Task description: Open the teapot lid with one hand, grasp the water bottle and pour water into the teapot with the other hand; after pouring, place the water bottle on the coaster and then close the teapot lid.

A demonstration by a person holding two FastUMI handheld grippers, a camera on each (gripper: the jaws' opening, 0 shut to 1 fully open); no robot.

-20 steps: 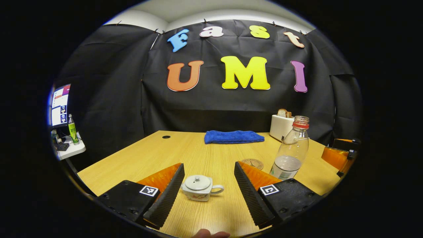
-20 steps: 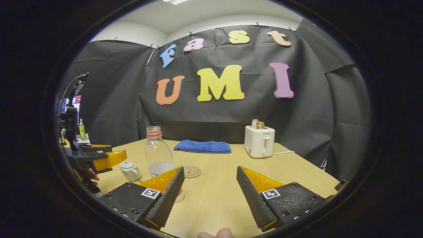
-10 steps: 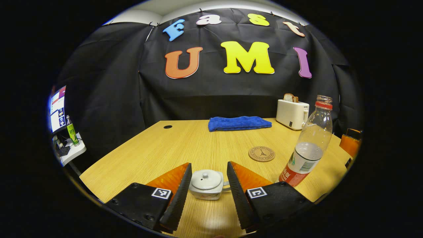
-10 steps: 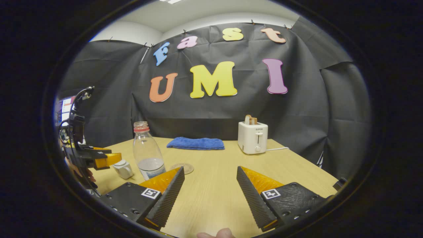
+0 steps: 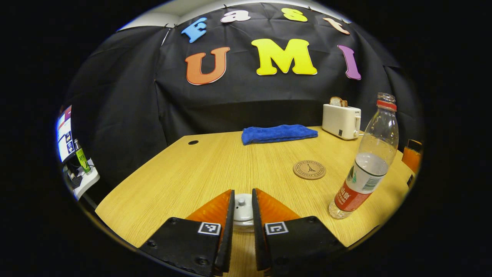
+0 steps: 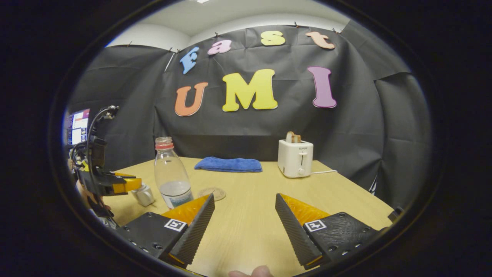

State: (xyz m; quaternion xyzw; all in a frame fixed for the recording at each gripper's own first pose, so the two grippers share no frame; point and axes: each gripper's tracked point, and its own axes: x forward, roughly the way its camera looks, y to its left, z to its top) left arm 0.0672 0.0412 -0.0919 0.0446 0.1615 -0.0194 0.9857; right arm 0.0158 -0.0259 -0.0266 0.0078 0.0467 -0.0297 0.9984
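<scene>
A small white teapot sits at the near table edge, its lid on. My left gripper has its fingers drawn in on either side of the lid knob, pressing it. In the right gripper view the left gripper hangs over the teapot. A clear water bottle with no cap and a little water stands upright to the right. The round cork coaster lies beyond it. My right gripper is open over bare table, with the bottle and coaster to its left.
A folded blue towel lies at the back of the wooden table. A white toaster with bread stands at the back right. A side desk with a monitor and a green bottle is off to the left.
My left gripper has moved down over the teapot and narrowed from wide open to a tight hold on the lid knob. The right gripper has barely shifted and stays open.
</scene>
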